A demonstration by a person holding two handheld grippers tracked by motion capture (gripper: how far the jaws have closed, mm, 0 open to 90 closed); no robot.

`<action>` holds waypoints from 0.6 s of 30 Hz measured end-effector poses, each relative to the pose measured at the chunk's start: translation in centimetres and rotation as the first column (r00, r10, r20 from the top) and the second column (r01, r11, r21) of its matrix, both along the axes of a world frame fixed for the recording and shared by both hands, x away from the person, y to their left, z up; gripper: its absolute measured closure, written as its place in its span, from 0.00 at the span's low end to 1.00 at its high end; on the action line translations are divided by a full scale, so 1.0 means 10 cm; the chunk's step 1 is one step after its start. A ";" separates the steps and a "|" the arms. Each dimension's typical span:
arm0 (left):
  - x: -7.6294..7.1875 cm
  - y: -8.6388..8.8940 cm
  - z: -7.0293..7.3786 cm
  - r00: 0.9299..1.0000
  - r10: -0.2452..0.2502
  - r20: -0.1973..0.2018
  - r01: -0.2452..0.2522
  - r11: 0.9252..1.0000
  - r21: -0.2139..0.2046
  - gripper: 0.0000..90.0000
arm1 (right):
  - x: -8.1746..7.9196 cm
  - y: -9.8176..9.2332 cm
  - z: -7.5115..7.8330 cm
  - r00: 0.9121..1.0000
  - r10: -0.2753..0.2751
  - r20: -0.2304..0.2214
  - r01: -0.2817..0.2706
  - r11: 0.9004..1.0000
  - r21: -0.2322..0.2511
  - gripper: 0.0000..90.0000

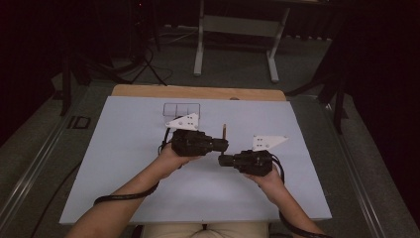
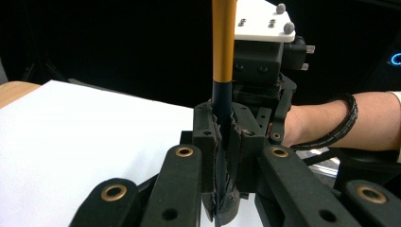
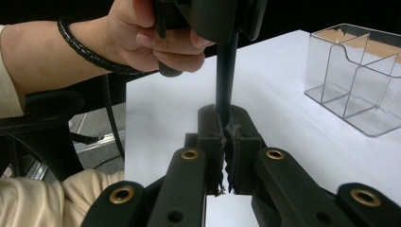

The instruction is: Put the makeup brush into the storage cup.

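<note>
Pen [image 2: 223, 42], orange-yellow barrel with dark blue-black lower section, held upright above the white table sheet [image 1: 124, 163] near its centre; in the high view its top end rises as a thin stick between the two grippers.

Left gripper [image 1: 221, 145]: held in the person's left hand [image 1: 171, 156], pointing across the table toward the other gripper; jaws closed tight on the dark part of the pen, pads pressed against it on both sides in the left gripper view. Grey three-cornered plate on top.

Right gripper [image 1: 224, 159]: held in the right hand [image 1: 265, 178], pointing back toward the left one, the two tips just beside each other. Jaws closed, gripping the black lower end of the pen in the right gripper view, below the grip of the other gripper.

Clear plastic organiser [image 3: 359, 75], three compartments with divider walls, standing on the sheet near its far edge, well apart from both grippers.

Wooden tabletop edge [image 1: 198, 91], showing beyond the sheet.

Black coiled cable around each wrist.
</note>
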State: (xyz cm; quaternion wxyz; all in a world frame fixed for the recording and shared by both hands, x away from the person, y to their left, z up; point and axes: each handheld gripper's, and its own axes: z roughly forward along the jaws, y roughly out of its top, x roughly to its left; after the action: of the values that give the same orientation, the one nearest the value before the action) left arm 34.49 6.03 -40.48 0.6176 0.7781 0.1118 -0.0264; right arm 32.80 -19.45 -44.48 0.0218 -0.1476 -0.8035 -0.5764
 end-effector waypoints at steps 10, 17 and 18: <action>0.02 0.03 0.04 1.000 0.025 0.007 -0.025 1.000 -0.013 0.85 | 0.00 -0.02 0.02 1.000 0.007 -0.007 -0.007 1.000 0.007 0.96; 0.02 0.07 0.10 0.999 0.044 0.019 -0.044 0.998 -0.038 0.83 | 0.01 -0.03 0.04 1.000 0.001 -0.002 -0.001 1.000 0.008 0.96; 0.02 0.07 0.11 0.999 0.049 0.017 -0.048 0.998 -0.040 0.83 | 0.01 -0.03 0.04 1.000 0.002 -0.001 -0.002 1.000 0.009 0.96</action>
State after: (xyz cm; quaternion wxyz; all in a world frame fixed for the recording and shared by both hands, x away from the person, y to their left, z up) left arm 34.70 6.72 -39.42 0.6344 0.7629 0.1246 -0.0067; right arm 32.87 -19.76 -44.10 0.0234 -0.1467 -0.8010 -0.5799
